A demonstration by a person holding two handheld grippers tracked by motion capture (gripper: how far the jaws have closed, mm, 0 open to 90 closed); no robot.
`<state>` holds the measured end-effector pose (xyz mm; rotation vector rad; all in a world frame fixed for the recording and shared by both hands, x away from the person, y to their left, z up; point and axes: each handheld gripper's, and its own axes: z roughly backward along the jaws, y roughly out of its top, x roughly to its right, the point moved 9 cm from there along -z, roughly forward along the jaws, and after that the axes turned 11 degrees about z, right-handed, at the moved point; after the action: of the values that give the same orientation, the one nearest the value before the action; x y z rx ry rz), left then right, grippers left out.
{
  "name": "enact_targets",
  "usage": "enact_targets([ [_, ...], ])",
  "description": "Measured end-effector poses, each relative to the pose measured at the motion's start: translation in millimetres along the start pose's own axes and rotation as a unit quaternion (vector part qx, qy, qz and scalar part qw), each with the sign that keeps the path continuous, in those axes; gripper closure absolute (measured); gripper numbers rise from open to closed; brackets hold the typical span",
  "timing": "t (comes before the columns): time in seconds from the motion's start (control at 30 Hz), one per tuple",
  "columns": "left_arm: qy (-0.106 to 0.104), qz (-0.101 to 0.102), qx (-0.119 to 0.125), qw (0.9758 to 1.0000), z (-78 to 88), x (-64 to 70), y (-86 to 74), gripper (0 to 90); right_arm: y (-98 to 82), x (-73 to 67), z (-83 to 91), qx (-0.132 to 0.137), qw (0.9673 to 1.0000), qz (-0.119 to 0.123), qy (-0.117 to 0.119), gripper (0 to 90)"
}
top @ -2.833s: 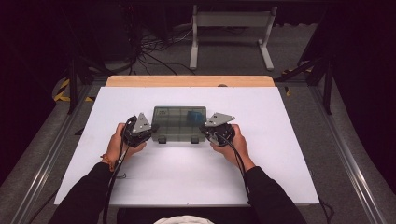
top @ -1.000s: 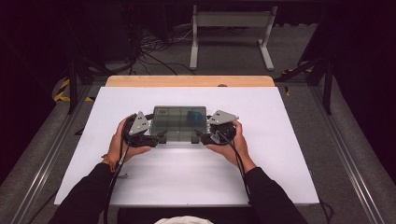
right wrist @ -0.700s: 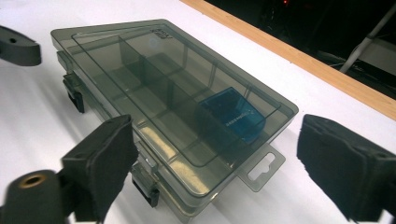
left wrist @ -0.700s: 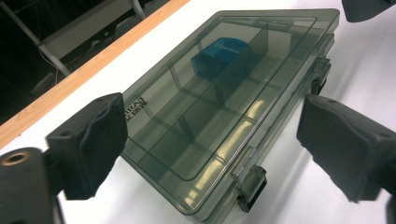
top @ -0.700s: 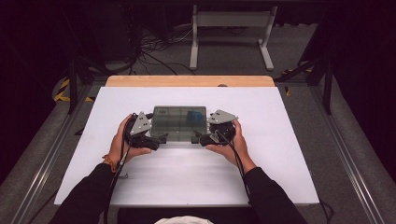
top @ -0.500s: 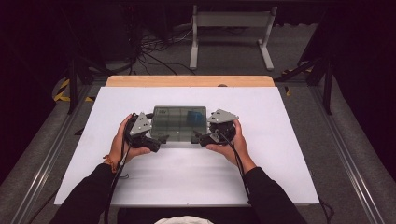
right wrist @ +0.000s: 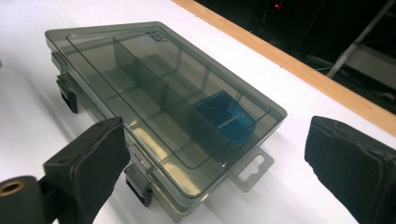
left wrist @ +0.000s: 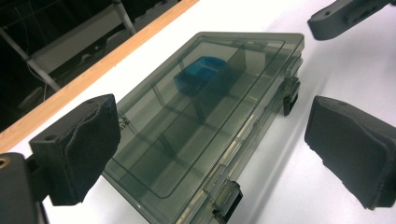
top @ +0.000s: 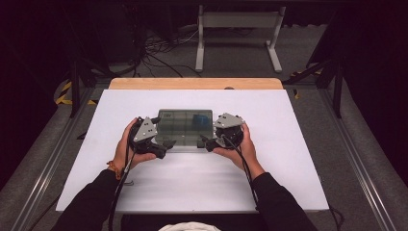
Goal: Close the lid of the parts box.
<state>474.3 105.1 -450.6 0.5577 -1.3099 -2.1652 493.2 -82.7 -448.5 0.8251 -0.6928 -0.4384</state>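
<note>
Smoky plastic box (top: pixel 185 127) (lid shut), left gripper (top: pixel 163 147) fingers spread, right gripper (top: pixel 206 143) fingers spread

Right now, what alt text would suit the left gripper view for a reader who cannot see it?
A shut, smoky-grey transparent plastic compartment box lies on a white table, a small blue plastic piece inside one far compartment. The left tongs stand open around its near end, not touching; two dark latches sit on its front edge.
</note>
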Motion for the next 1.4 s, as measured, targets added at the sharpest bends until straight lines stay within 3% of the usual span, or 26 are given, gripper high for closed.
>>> enact_targets([
  [0.33, -0.004, -0.005, 0.009, 0.9999, 5.5, 4.2, 3.5, 4.2, 5.8, -1.4, 5.7, 0.010, 0.9999, 0.008, -0.006, 6.2],
  [0.63, -0.005, -0.007, 0.013, 0.9999, 11.8, 6.8, 5.2, 4.4, 3.6, -2.8, 9.7, 0.004, 0.9999, 0.010, -0.003, 6.2],
  [0.87, -0.005, -0.021, 0.015, 0.9997, 18.8, 10.4, 7.4, 4.4, 2.5, -0.7, 18.0, 0.006, 0.9999, 0.013, -0.007, 6.7],
  [1.4, -0.009, -0.031, 0.022, 0.9992, 27.2, 18.5, 10.7, 4.2, 0.0, -1.0, 32.9, 0.008, 0.9997, 0.023, -0.009, 7.2],
])
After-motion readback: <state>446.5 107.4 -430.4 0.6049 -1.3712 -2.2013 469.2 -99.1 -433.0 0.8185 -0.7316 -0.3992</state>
